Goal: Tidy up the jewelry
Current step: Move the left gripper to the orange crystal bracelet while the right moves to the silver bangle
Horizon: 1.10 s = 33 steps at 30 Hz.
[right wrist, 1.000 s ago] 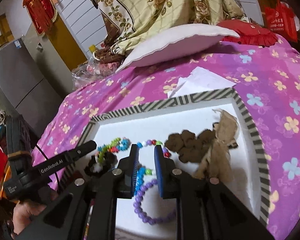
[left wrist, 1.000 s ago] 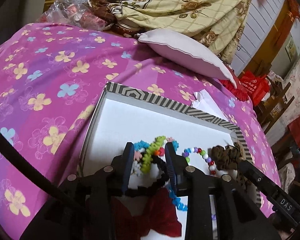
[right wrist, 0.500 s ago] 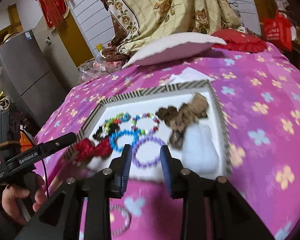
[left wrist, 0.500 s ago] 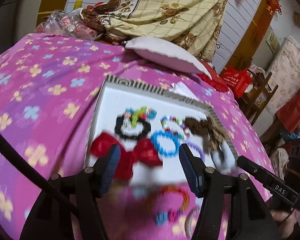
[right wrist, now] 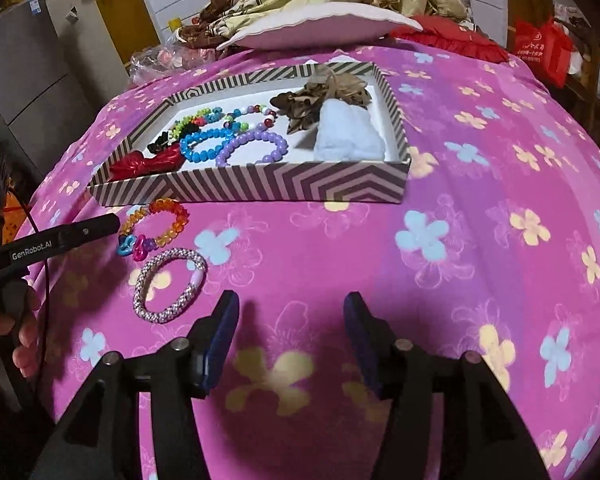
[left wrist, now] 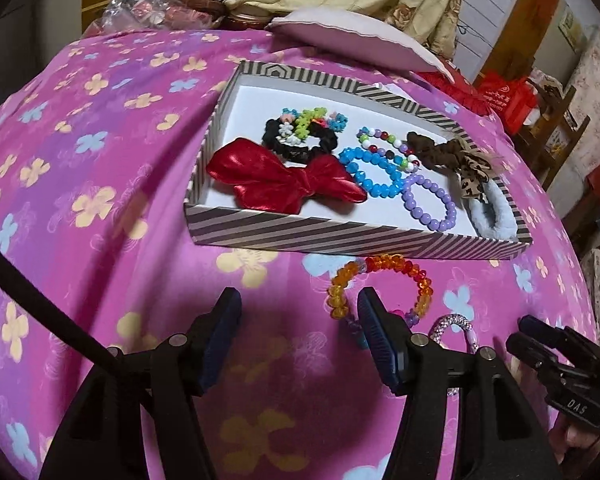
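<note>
Both grippers backed off the striped tray (left wrist: 340,236); left gripper (left wrist: 296,336) and right gripper (right wrist: 290,338) spread wide, holding nothing. Tray holds red bow (left wrist: 284,178), black scrunchie (left wrist: 300,142), blue bracelet (left wrist: 374,174), purple bracelet (left wrist: 430,200), blue scrunchie (left wrist: 494,216). Orange bead bracelet (left wrist: 380,284) lies on bedspread (left wrist: 100,160) at tray's 6 o'clock, pink rope bracelet (right wrist: 170,284) beside it.

From my feed the striped box (left wrist: 352,236) sits flat on the bedspread with a red satin bow (left wrist: 284,178), a black scrunchie (left wrist: 300,144) topped with bright beads, blue (left wrist: 374,172), purple (left wrist: 430,200) and mixed-color (left wrist: 386,148) bead bracelets, a brown bow (left wrist: 448,152) and a pale blue scrunchie (left wrist: 494,216) inside. Just in front of the box, on the fabric, I've got an orange bead bracelet (right wrist: 156,222) and right beside it a sparkly pink-white rope bracelet (right wrist: 170,284), both lying flat.
</note>
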{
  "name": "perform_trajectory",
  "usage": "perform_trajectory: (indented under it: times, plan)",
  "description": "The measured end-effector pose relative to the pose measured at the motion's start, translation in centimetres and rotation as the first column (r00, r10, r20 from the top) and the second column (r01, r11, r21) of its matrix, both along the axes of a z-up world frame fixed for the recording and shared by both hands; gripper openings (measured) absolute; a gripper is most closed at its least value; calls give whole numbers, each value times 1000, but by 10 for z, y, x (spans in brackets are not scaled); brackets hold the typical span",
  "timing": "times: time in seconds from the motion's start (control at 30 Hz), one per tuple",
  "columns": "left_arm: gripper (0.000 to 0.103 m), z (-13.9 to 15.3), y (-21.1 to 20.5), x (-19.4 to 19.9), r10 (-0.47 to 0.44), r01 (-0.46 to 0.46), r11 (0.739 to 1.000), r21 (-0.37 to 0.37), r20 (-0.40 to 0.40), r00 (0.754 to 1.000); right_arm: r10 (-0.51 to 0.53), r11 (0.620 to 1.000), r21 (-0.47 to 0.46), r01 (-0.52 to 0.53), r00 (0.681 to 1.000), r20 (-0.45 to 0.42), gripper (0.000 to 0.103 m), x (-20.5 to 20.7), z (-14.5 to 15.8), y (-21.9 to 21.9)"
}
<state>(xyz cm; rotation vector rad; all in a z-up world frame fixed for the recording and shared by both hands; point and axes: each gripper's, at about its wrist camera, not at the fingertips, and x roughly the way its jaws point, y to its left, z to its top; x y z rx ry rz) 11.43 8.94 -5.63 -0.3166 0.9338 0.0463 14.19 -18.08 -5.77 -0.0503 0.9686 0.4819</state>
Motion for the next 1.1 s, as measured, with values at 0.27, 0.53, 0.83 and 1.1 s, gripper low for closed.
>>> perform_trajectory:
  times: [0.27, 0.53, 0.83, 1.1]
  plan:
    - [49, -2, -20, 11, -34, 37, 991, 129, -24, 999, 159, 987, -7, -159, 985, 71, 57, -12, 7, 45]
    - [49, -5, -27, 15, -46, 53, 975, 215, -37, 998, 226, 971, -93, -220, 972, 67, 29, -12, -5, 72]
    - [10, -3, -43, 12, -146, 148, 966, 214, -23, 989, 272, 949, -195, -249, 957, 100, 9, -20, -5, 77]
    - [1, -2, -50, 12, -234, 233, 968, 91, 0, 972, 201, 964, -193, -182, 976, 81, 8, -9, -4, 52]
